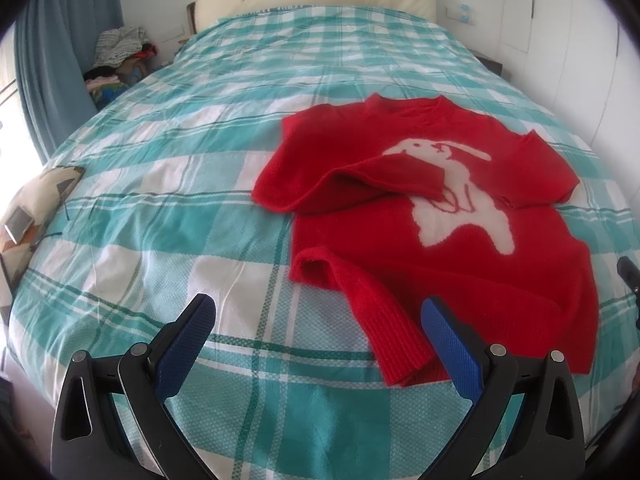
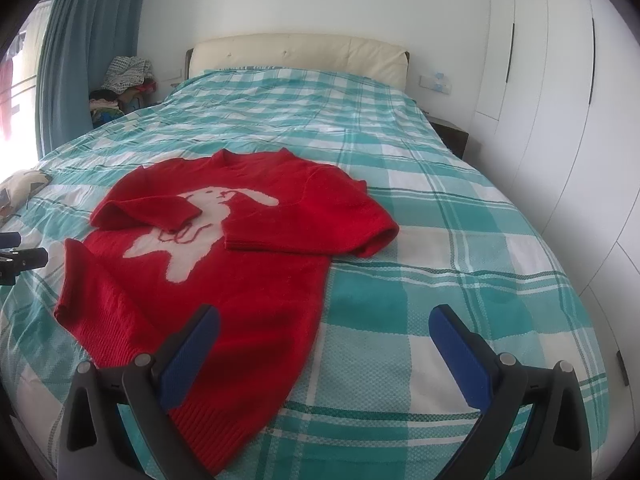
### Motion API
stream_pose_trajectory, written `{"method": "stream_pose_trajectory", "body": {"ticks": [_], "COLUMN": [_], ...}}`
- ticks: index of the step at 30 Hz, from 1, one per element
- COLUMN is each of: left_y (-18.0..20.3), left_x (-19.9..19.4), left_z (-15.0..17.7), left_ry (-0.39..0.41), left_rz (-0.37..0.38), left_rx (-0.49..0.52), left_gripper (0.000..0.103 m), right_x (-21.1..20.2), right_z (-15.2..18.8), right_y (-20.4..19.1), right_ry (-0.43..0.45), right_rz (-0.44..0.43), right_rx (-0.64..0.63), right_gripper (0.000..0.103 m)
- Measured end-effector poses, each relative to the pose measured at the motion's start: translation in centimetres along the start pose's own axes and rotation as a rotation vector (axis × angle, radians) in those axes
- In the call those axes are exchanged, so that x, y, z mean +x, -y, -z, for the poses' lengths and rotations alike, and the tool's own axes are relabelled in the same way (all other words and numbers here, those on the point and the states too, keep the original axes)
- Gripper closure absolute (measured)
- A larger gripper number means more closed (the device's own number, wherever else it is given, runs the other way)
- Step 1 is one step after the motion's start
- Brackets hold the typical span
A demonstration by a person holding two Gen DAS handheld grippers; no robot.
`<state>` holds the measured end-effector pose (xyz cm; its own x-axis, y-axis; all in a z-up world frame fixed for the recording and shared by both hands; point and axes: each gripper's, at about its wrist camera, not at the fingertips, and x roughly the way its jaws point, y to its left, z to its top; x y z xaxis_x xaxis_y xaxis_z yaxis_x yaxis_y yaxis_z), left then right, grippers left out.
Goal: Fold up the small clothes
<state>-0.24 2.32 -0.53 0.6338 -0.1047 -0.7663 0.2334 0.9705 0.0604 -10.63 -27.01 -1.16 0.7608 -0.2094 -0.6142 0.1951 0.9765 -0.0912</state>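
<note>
From the left wrist view, the left claw (image 1: 318,318) hangs released, jaws spread wide and empty, over the bed with the teal-and-white checked cover (image 1: 168,168). The red knitted sweater with a white rabbit motif (image 1: 440,216) lies face up at about two o'clock, both sleeves crossed over the chest. Its ribbed hem corner (image 1: 394,344), flipped over, sits between the fingers.

From the right wrist view, the right claw (image 2: 324,320) is likewise spread and holds nothing. The sweater fills ten o'clock, its hem edge under the left finger (image 2: 192,344).

The risk, as judged here: the fuzzy knit is thick and slack, so a shallow pinch could catch only one layer, or drag the crossed sleeves loose and spoil the fold.
</note>
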Motion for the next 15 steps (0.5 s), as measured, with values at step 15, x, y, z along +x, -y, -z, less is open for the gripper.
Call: {"method": "stream_pose_trajectory", "body": {"ticks": [15], "left_y": [-0.66], "left_x": [0.66], "left_z": [0.10], "left_ry": [-0.030], "left_rz": [-0.008], "left_rx": [-0.010], "left_gripper": [0.000], "right_x": [-0.19], "right_z": [-0.09], "right_y": [-0.03], "right_ry": [0.007], "right_rz": [-0.007], "right_rx": [-0.003], "right_gripper": [0.000]}}
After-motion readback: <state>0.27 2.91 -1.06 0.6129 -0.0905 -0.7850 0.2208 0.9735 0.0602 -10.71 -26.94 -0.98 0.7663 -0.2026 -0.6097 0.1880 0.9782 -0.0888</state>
